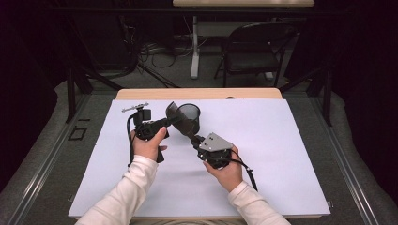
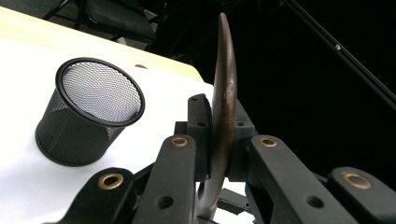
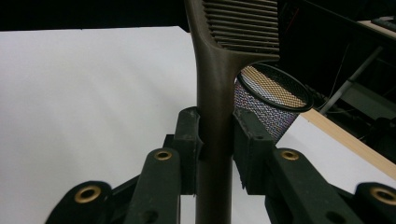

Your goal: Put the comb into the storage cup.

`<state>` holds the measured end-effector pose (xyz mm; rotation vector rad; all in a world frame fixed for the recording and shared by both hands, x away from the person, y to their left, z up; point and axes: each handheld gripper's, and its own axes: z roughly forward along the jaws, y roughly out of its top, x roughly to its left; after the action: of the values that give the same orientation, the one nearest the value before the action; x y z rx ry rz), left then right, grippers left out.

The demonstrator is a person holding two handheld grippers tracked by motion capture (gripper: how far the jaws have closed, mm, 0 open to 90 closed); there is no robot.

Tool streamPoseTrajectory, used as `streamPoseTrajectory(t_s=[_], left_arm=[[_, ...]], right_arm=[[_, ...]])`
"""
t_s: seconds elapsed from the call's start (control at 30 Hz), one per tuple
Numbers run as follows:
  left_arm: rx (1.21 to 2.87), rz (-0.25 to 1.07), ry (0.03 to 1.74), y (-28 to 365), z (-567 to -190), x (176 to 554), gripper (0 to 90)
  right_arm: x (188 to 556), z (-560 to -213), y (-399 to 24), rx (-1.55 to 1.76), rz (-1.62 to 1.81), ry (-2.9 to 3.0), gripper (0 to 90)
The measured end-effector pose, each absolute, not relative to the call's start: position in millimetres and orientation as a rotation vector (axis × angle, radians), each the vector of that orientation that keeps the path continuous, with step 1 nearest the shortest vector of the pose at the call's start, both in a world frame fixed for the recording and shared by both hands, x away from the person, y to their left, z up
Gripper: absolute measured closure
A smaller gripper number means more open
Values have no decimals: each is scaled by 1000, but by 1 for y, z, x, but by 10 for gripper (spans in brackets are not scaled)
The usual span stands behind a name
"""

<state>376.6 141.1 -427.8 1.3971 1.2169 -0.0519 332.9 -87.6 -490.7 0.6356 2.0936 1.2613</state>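
A dark brown comb [image 1: 180,118] is held up off the worktop between the two tongs, just in front of a black mesh cup [image 1: 190,116]. In the right gripper view the comb's [image 3: 215,93] handle runs straight up between the jaws and widens at the top into the row of teeth; the right tongs [image 3: 215,140] are closed tight on that handle, both pads pressing its sides. In the left gripper view the comb [image 2: 224,93] shows edge-on as a thin curved blade rising between the jaws, and the left tongs [image 2: 218,140] are likewise clamped shut on it, pads against either face. From the high view the left tongs [image 1: 165,123] come in from the left and grip the comb near its upper, toothed end, while the right tongs [image 1: 195,139] hold the lower handle end from the right, a grey three-cornered plate [image 1: 215,142] on top of them. The mesh cup [image 2: 88,112] stands upright on the white sheet [image 1: 281,154] that covers the worktop [image 1: 141,93], near its far edge and just behind the comb; whether the comb touches it cannot be told. Both forearms are in white sleeves [image 1: 126,192]. Beyond the worktop stand a dark folding chair [image 1: 253,49] and a table leg [image 1: 195,47] on the grey floor.
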Motion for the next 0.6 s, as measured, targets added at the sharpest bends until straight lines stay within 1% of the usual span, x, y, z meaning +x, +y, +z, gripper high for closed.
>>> streamPoseTrajectory(t_s=[0.6], left_arm=[[1342, -46, 1220, 139, -431, 380, 842]], right_arm=[[333, -490, -88, 648, 1271, 2092, 719]])
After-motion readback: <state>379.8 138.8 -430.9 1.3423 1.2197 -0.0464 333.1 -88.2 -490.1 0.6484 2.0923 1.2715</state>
